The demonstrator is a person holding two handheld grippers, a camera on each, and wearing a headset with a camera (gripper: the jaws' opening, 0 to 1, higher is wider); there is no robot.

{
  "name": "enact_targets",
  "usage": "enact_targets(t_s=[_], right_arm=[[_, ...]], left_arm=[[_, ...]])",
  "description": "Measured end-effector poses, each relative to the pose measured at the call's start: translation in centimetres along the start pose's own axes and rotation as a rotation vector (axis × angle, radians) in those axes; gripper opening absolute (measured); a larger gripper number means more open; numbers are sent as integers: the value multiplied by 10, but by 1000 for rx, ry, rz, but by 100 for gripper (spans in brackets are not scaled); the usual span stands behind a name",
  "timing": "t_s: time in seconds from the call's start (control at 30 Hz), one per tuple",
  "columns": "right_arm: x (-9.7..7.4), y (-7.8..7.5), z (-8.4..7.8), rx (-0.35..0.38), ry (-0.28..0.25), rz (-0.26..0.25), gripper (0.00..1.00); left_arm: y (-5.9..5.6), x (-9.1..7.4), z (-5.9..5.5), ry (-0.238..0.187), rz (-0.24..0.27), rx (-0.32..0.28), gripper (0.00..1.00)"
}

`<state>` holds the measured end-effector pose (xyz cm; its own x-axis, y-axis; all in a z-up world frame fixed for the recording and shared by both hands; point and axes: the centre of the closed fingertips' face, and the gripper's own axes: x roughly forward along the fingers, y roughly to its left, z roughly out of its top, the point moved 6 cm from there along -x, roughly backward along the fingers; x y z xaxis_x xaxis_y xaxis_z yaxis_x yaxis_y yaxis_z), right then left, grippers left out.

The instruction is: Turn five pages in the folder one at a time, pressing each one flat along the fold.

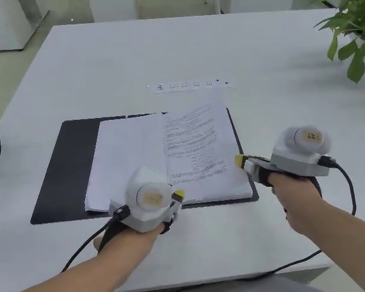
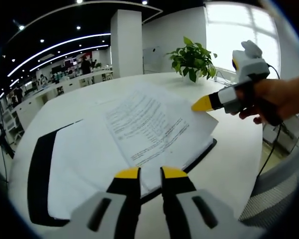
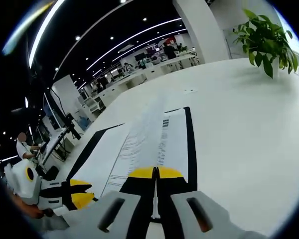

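A black folder (image 1: 67, 176) lies open on the white table with white pages in it. My right gripper (image 1: 238, 161) is shut on the right edge of the printed top page (image 1: 194, 146); that page is lifted off the stack and slopes up toward the gripper (image 2: 202, 104). In the right gripper view the page's thin edge (image 3: 139, 139) runs between the closed yellow tips (image 3: 155, 173). My left gripper (image 1: 178, 198) hovers at the folder's front edge near the fold, its tips (image 2: 150, 174) slightly open with nothing between them.
A potted plant (image 1: 353, 36) stands at the table's far right corner. A printed paper strip (image 1: 188, 85) lies beyond the folder. Gripper cables trail over the table's near edge (image 1: 328, 249). Office desks and people are far behind.
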<state>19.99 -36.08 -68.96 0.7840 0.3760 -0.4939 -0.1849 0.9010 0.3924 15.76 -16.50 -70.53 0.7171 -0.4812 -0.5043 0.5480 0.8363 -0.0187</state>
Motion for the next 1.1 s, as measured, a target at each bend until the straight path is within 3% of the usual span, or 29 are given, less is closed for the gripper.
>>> enact_targets(t_s=[0.43,0.7,0.93,1.1], right_arm=[[-8,32,11,31,-39,41,0],[-6,67,18,41,-55,95,0],[8,118,19,34,-53,179,0],[27,160,12,14,-25,238,0]], left_arm=[[28,-49,17,-78,21,-11,13],[54,-81,29,-137,49,8,13],[77,-107,31,-172,77,3,12],[102,-127,25,-182,111,5,12]])
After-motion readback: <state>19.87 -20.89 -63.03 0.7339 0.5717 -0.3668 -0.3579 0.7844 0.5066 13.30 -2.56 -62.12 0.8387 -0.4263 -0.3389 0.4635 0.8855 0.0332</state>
